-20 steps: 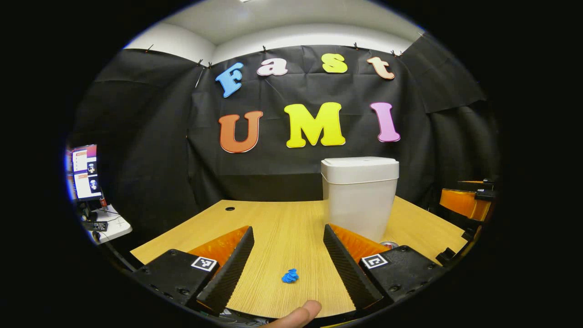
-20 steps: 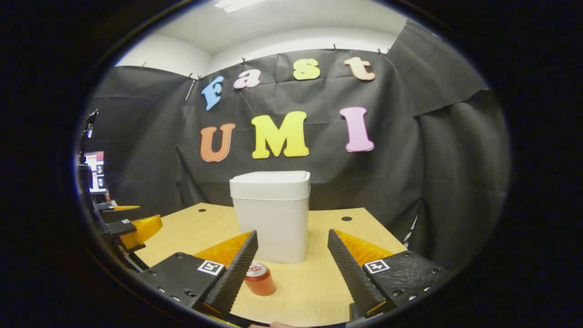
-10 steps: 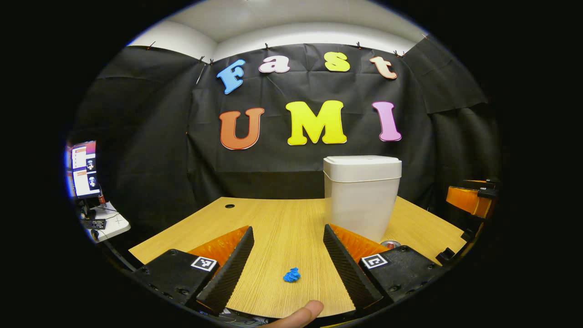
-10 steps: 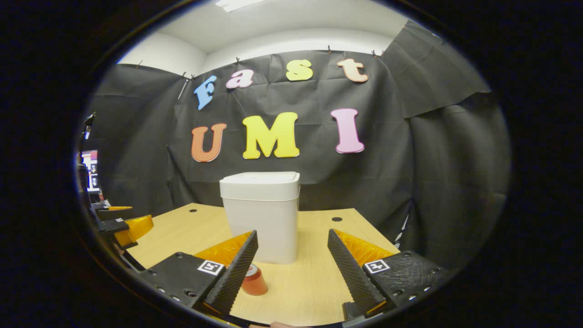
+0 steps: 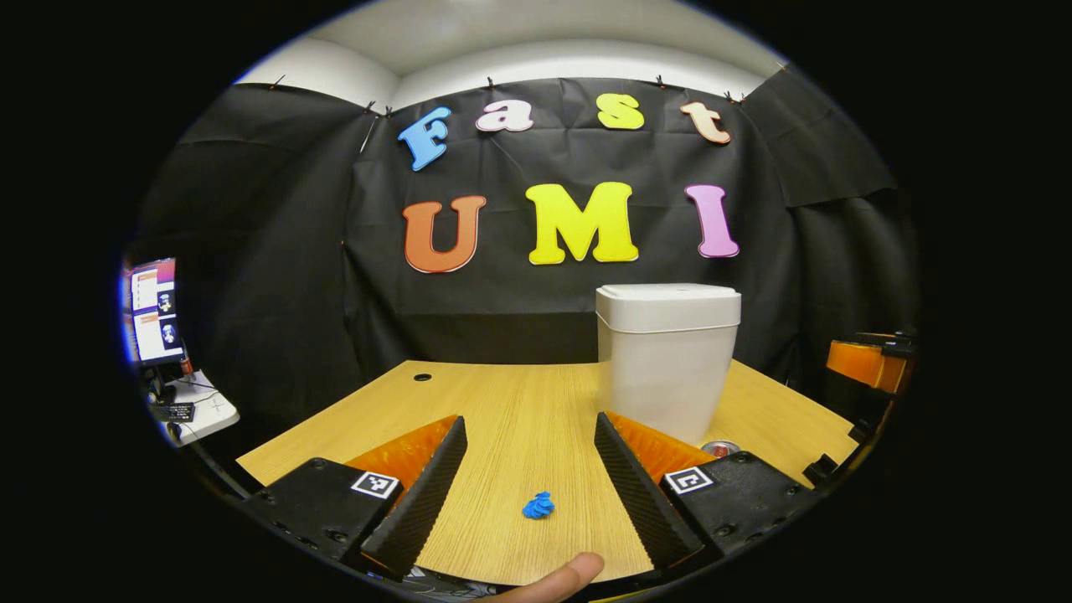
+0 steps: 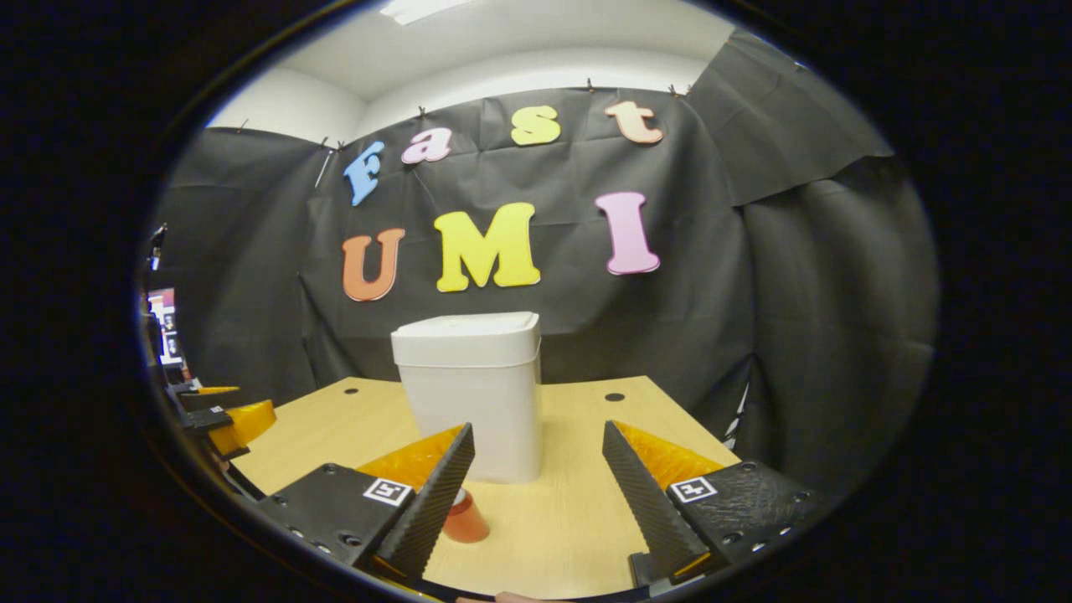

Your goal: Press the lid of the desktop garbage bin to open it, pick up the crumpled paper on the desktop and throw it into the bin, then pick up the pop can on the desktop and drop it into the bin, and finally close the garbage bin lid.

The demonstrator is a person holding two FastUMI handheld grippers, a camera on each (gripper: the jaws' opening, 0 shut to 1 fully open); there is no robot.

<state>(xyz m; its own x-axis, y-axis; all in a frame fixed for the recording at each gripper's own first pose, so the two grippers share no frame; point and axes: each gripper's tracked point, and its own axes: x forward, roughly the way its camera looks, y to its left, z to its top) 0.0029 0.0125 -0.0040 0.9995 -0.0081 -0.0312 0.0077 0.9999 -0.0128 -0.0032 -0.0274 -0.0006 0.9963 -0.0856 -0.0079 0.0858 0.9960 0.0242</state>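
Blue crumpled paper (image 5: 538,506) lies between the wide-open, empty left claw (image 5: 529,431); right claw (image 6: 538,437) likewise.

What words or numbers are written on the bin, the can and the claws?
Garbage bin: none, plain white.
Pop can: print too small and partly hidden, unreadable.
Left claw and right claw: square markers with black-and-white patterns, no words.
Monitor: too small to read.

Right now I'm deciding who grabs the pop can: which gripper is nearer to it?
Right. The pop can stands just ahead of the right gripper, beside its left finger. The left gripper is farther off, the can beyond its right finger.
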